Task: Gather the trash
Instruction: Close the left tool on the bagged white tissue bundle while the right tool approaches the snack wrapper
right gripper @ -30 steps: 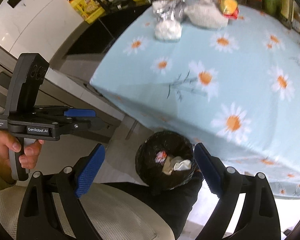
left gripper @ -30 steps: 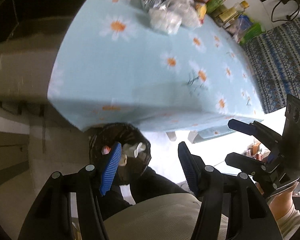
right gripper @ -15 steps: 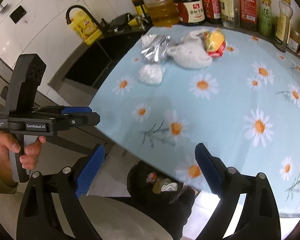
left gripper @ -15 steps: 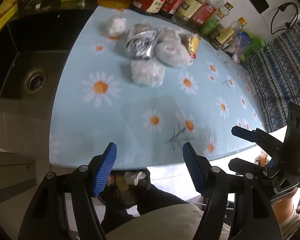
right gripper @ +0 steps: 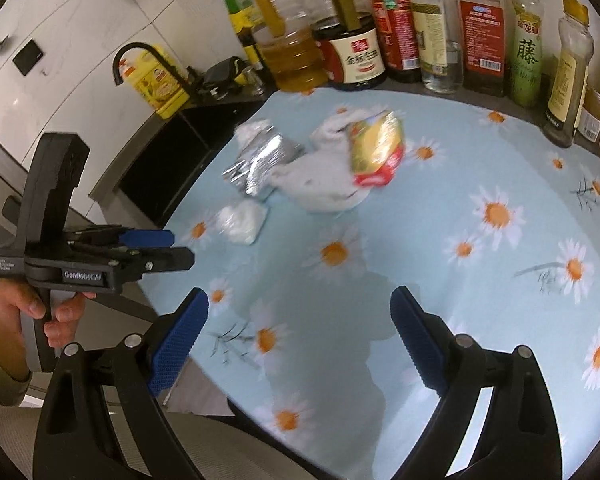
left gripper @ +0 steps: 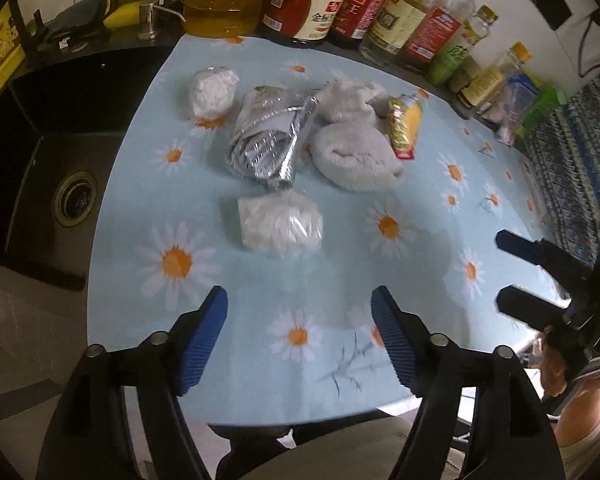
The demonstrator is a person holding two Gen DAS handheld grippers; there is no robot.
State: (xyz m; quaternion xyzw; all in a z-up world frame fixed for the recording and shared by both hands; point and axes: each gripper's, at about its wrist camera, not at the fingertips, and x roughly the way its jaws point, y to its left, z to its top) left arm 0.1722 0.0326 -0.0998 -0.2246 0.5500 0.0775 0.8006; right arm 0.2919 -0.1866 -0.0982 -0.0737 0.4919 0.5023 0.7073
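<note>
Trash (left gripper: 280,224) is coming back into view on the table (left gripper: 380,360); you are raising both tools, left tool (left gripper: 300,338) and right tool (right gripper: 300,344), spread and empty.

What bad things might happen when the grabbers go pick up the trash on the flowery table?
The foil wrapper leans against the gray cloth, so a grab might drag both. The yellow packet lies close to the bottles; reaching for it might knock one over. The plastic bag looks soft and slippery, so it might slide out of the open left gripper.
</note>
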